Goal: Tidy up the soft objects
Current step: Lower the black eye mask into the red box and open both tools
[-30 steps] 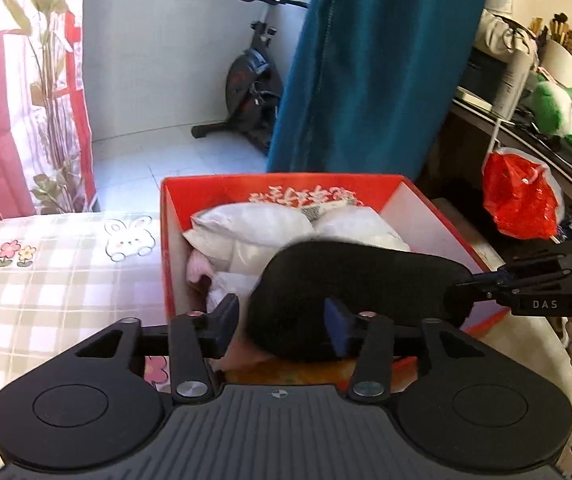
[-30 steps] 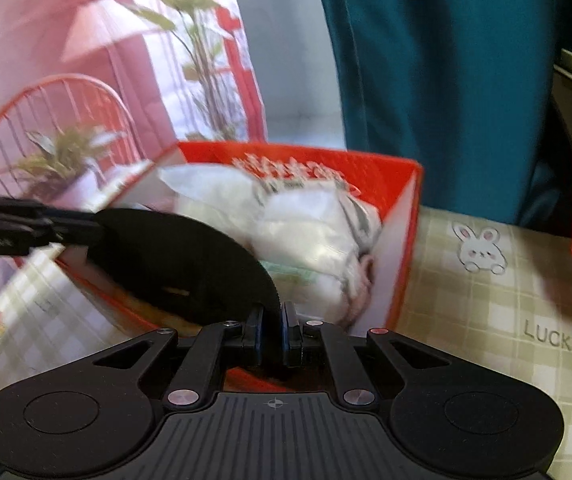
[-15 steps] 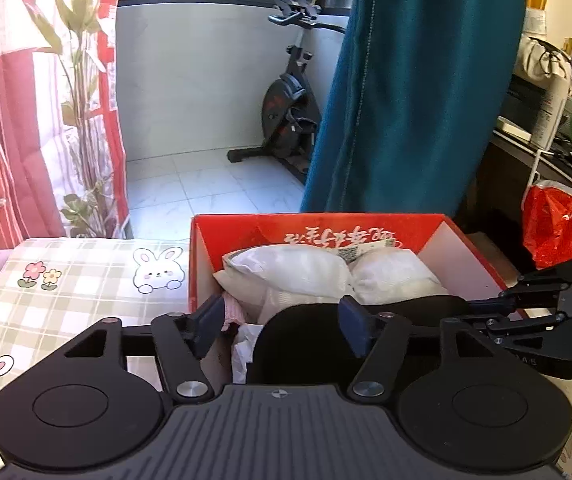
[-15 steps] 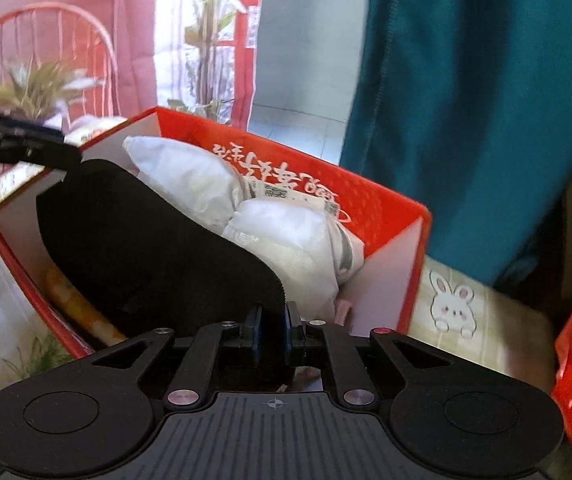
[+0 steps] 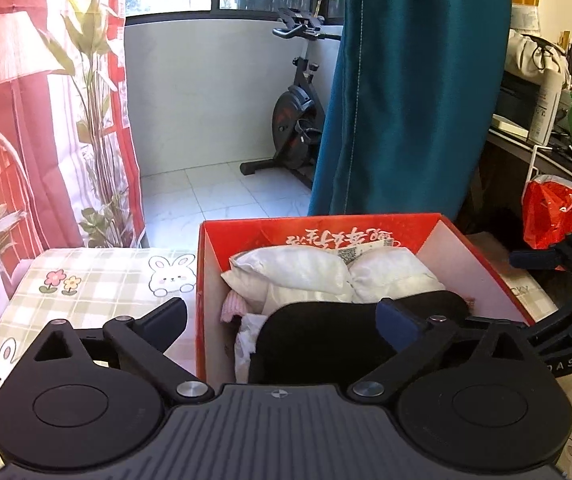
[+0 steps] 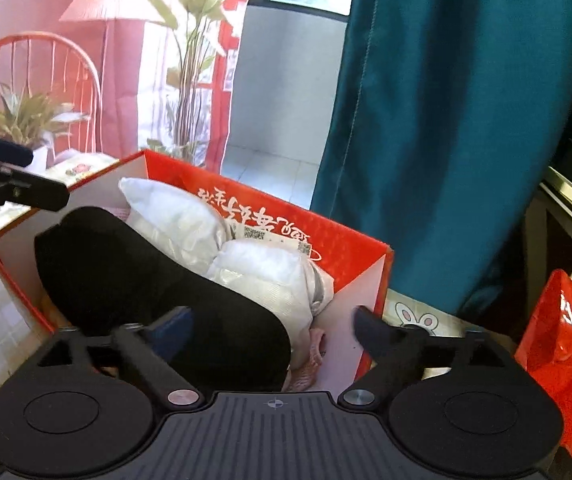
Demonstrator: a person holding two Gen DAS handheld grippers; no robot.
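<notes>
A red cardboard box (image 5: 386,226) (image 6: 350,248) stands on the checked tablecloth. Inside lie white padded bundles (image 5: 294,274) (image 6: 253,264), a pink cloth (image 5: 231,306) and a black soft item (image 5: 326,340) (image 6: 145,272) resting on top at the near side. My left gripper (image 5: 281,316) is open and empty, raised above the box's near left corner. My right gripper (image 6: 273,326) is open and empty, just above the black item. Each gripper shows at the edge of the other's view, the right gripper (image 5: 566,280) and the left gripper (image 6: 1,176).
The bunny-print tablecloth (image 5: 105,280) covers the table around the box. A red plastic bag (image 5: 558,216) (image 6: 566,360) hangs to the right by a cluttered shelf (image 5: 546,120). A teal curtain (image 5: 406,80) and an exercise bike (image 5: 298,120) stand behind.
Both grippers have opened and let go of the black item, which now lies in the box. Both have pulled back and risen.
</notes>
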